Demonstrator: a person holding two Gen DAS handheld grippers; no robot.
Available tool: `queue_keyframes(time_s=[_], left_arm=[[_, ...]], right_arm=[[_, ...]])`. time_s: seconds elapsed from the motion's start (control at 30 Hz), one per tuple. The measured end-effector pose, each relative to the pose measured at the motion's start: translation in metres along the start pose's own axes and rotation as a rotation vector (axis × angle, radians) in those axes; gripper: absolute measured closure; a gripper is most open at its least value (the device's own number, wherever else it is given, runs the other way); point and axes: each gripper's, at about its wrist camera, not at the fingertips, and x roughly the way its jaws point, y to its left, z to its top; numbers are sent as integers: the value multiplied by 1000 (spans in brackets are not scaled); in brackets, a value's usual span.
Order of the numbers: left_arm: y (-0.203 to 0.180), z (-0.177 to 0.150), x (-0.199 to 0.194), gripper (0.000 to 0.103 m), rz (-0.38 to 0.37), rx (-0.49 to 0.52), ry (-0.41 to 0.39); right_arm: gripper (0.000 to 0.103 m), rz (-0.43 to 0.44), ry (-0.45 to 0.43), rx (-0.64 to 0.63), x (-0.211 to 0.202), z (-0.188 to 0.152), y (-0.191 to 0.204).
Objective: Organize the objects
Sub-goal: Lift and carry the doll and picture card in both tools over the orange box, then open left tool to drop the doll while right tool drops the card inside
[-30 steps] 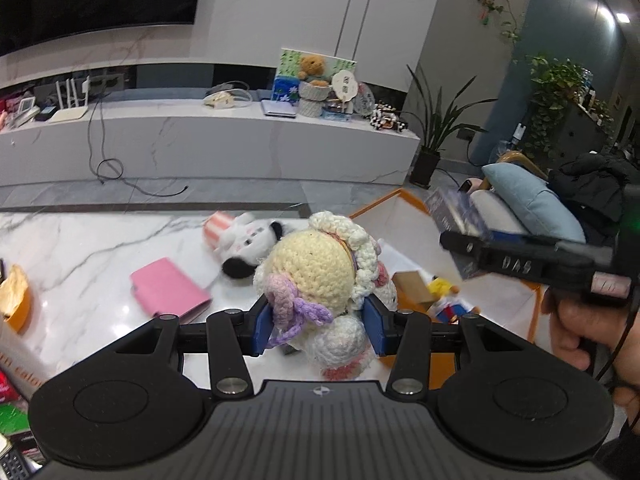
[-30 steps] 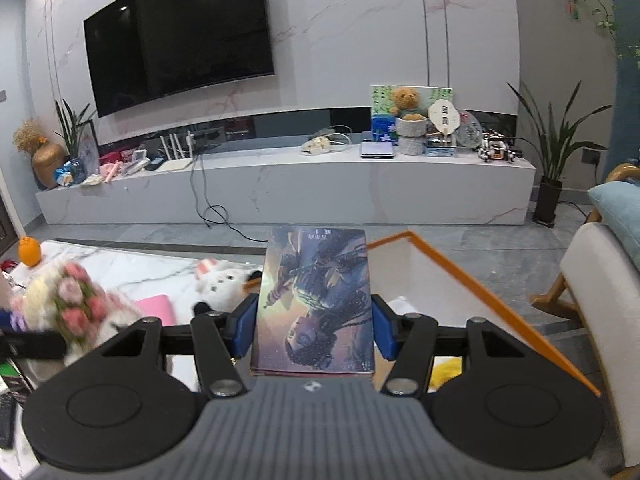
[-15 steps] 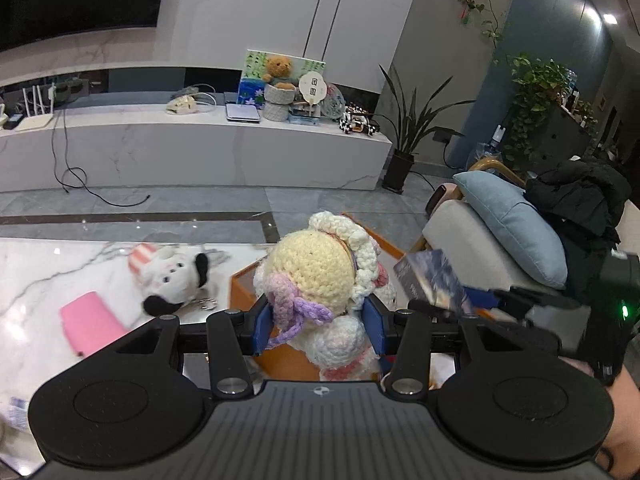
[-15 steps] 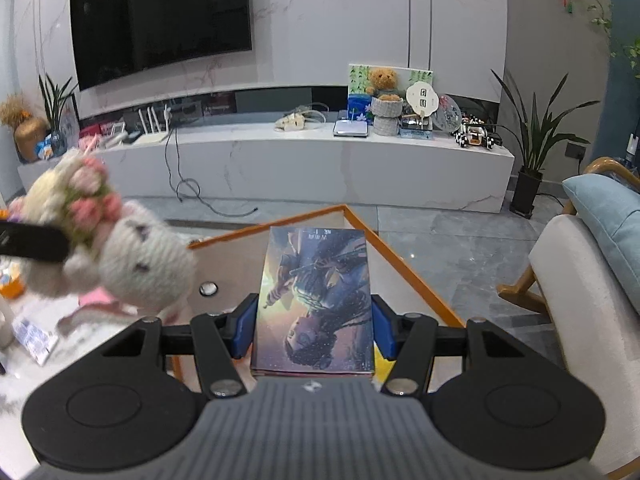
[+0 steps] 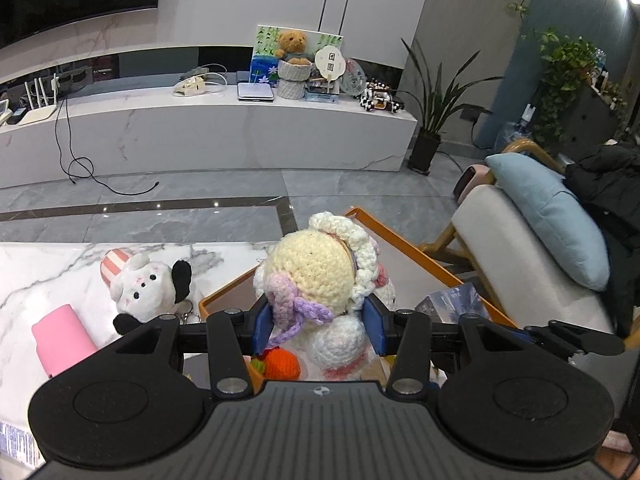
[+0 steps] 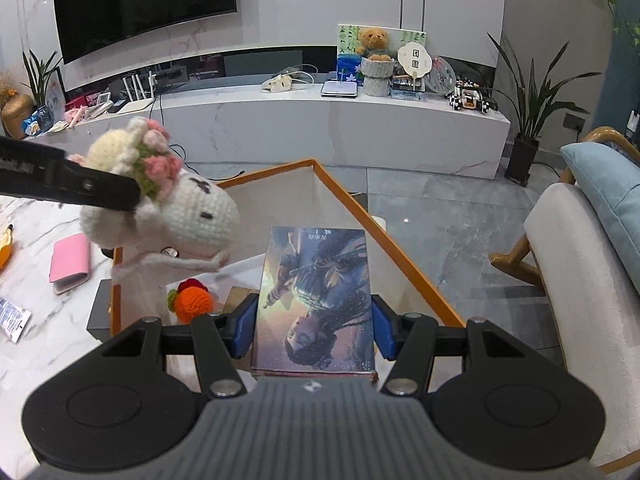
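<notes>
My left gripper [image 5: 318, 330] is shut on a crocheted sheep doll [image 5: 320, 280], cream with a flower crown, and holds it above the orange-rimmed box [image 5: 416, 254]. The doll also shows in the right wrist view [image 6: 160, 216] over the box's left side. My right gripper [image 6: 314, 330] is shut on a book [image 6: 316, 296] with a dark illustrated cover, held flat over the box [image 6: 392, 248]. A crocheted orange [image 6: 194, 304] lies inside the box.
On the marble table left of the box lie a white plush toy [image 5: 146, 288], a pink wallet [image 5: 62, 338] and a small packet [image 6: 12, 318]. An armchair with a blue cushion [image 5: 552, 216] stands to the right. A TV console [image 6: 320, 120] is beyond.
Both grippers have moved right from over the table to above the orange box, carrying the doll and the book. The crocheted orange in the box has come into view.
</notes>
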Motion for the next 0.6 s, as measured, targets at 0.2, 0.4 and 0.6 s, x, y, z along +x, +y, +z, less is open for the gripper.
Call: queue_keyframes(time_s=[0.2, 0.4, 0.6], left_arm=[[-11, -3, 21, 49, 23, 22, 20], [-13, -5, 40, 49, 43, -8, 23], [-17, -10, 50, 48, 86, -1, 15]], right_arm=[[44, -14, 16, -16, 17, 6, 3], [44, -18, 40, -17, 35, 5, 1], [44, -22, 55, -6, 52, 5, 0]])
